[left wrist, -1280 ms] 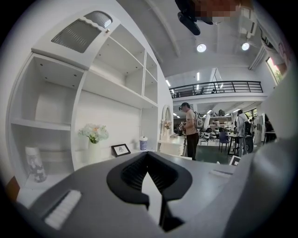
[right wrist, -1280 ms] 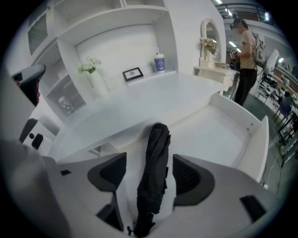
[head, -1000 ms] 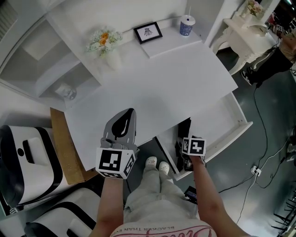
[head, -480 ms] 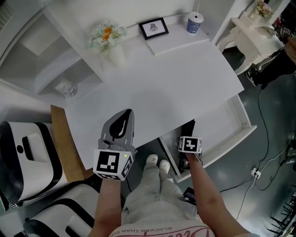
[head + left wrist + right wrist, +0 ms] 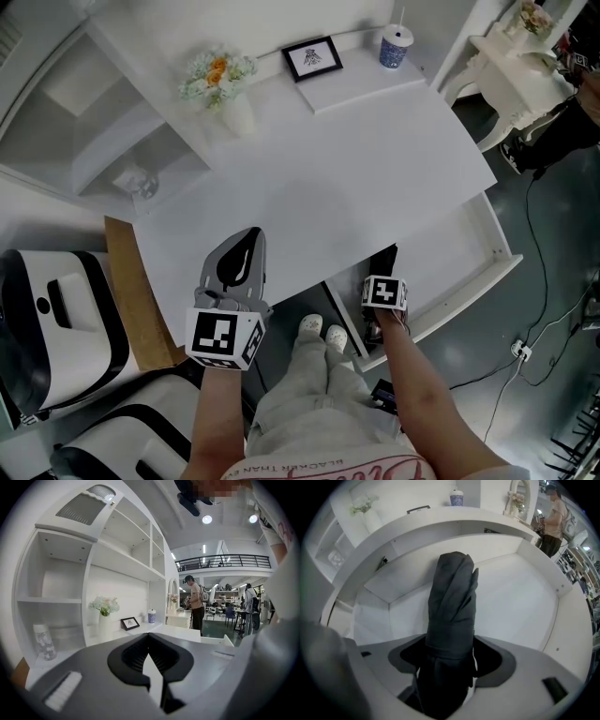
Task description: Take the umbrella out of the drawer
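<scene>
A folded dark grey umbrella [image 5: 452, 606] sticks up between the jaws of my right gripper [image 5: 450, 656], which is shut on it. Behind it lies the white floor of the open drawer [image 5: 520, 592]. In the head view the right gripper [image 5: 382, 281] sits at the drawer's left end, just under the desk's edge, and the umbrella [image 5: 380, 262] shows as a dark strip ahead of it. The drawer [image 5: 497, 258] is pulled out to the right. My left gripper [image 5: 246, 248] hovers over the desk's near edge, shut and holding nothing, as the left gripper view [image 5: 150, 641] confirms.
The white desk [image 5: 328, 178] carries a flower vase [image 5: 220, 80], a picture frame [image 5: 312, 58] and a lidded cup [image 5: 396, 47] at its far side. A wooden board [image 5: 141, 300] and a black-and-white machine [image 5: 47, 319] stand left. Cables [image 5: 536, 281] run across the floor right.
The left gripper has drifted down and back toward me. The right gripper shifted slightly and is still shut on the umbrella in the drawer.
</scene>
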Action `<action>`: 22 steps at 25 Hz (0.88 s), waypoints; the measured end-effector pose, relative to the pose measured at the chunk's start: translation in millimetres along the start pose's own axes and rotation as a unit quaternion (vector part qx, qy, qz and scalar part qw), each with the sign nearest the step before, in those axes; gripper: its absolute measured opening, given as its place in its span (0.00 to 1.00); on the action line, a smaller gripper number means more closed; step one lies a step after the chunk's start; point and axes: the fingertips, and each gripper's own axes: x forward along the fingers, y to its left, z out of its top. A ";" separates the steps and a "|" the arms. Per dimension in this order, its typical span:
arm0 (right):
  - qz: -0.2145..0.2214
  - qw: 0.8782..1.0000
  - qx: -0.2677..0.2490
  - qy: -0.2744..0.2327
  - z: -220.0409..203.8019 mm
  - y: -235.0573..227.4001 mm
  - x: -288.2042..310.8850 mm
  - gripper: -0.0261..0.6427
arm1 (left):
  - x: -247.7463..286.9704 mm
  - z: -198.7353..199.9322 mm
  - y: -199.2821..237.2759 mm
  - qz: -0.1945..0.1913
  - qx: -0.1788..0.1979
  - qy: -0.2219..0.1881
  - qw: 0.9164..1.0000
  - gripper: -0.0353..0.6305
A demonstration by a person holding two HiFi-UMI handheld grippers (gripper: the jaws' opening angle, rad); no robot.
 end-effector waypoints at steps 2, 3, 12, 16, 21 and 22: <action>0.001 1.000 0.001 -0.005 -0.3 0.0 -0.6 0.49 | -0.5 1.3 1.0 0.003 0.000 -0.001 1.000 0.07; -0.001 1.000 0.002 -0.007 -0.2 0.4 -1.0 0.49 | -0.8 1.9 1.6 0.004 0.000 -0.002 1.000 0.07; -0.002 1.000 0.013 -0.006 2.0 -1.9 -4.3 0.40 | -7.6 8.4 -0.8 0.001 0.010 -0.008 1.000 0.07; -0.004 1.000 0.011 -0.011 7.8 -2.0 -11.6 0.40 | -9.8 14.4 -1.9 0.002 0.012 -0.014 1.000 0.07; 0.005 0.999 0.047 -0.015 9.4 -8.7 -21.0 0.40 | -10.5 24.4 -9.4 -0.006 0.016 -0.022 1.000 0.07; 0.009 0.998 0.060 -0.018 10.4 -10.2 -23.2 0.40 | -10.4 26.6 -10.7 -0.008 0.018 -0.024 1.000 0.07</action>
